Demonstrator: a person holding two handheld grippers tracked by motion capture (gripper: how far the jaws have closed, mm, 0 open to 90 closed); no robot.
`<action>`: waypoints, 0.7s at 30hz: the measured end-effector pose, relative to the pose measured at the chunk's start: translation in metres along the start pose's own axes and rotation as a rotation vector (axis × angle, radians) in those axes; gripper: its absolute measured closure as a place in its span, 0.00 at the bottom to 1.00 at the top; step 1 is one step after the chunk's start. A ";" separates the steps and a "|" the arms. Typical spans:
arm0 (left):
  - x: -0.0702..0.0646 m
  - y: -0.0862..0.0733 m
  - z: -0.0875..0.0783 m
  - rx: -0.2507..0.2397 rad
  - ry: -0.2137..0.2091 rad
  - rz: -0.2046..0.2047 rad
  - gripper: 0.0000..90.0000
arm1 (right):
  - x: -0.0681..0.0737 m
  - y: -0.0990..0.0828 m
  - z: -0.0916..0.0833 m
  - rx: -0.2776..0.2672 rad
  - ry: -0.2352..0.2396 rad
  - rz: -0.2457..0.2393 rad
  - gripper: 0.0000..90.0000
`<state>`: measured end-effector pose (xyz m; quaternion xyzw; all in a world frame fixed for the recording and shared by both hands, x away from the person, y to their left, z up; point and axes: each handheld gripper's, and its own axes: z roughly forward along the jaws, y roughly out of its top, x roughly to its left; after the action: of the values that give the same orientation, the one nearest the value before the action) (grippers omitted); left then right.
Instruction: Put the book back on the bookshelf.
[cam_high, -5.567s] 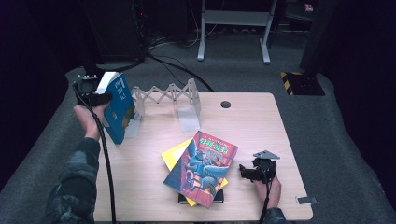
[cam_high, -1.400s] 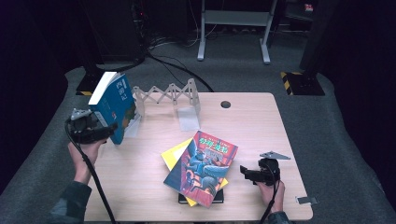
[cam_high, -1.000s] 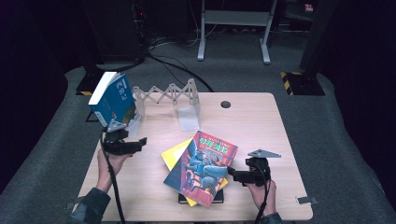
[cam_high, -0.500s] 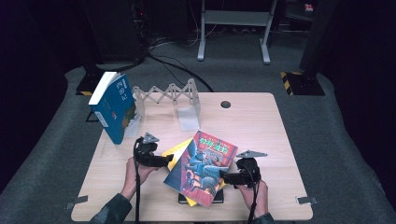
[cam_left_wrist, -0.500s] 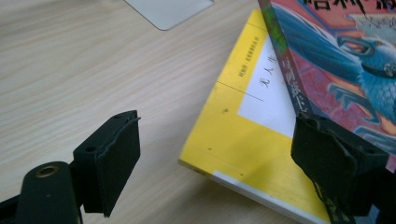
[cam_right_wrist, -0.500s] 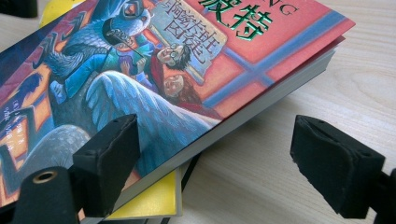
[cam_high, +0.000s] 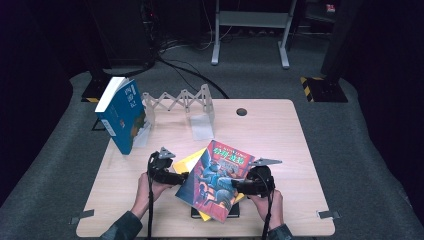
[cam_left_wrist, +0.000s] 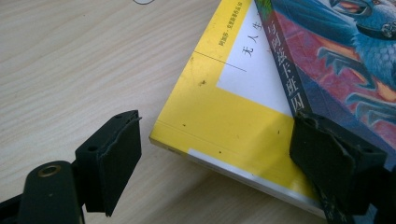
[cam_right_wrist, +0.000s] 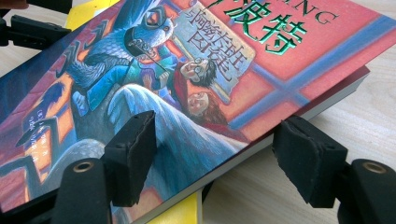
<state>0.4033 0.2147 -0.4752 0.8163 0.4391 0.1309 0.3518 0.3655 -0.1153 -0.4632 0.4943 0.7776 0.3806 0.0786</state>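
At the near middle of the table (cam_high: 280, 125), the left gripper (cam_left_wrist: 210, 158) and right gripper (cam_right_wrist: 219, 154), fingers apart, flank the illustrated book (cam_high: 216, 179) lying askew atop the yellow book (cam_left_wrist: 219, 116); uneven closure could likely slide it off.

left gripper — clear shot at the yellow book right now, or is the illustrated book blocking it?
Probably yes. The left gripper is open at the yellow book's exposed corner; bare table lies beside it. The illustrated book covers only the far part.
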 end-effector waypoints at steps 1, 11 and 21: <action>0.000 -0.001 0.000 -0.004 -0.006 -0.015 0.18 | 0.000 0.000 0.000 -0.002 0.001 0.000 0.34; 0.000 -0.006 -0.005 0.014 -0.037 -0.021 0.18 | -0.006 0.010 0.007 0.001 0.017 -0.014 0.36; 0.014 0.006 0.011 0.020 -0.123 -0.023 0.20 | -0.002 0.002 0.002 0.009 0.020 -0.006 0.29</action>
<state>0.4210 0.2190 -0.4797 0.8211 0.4276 0.0721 0.3711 0.3690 -0.1153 -0.4639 0.4886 0.7816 0.3816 0.0695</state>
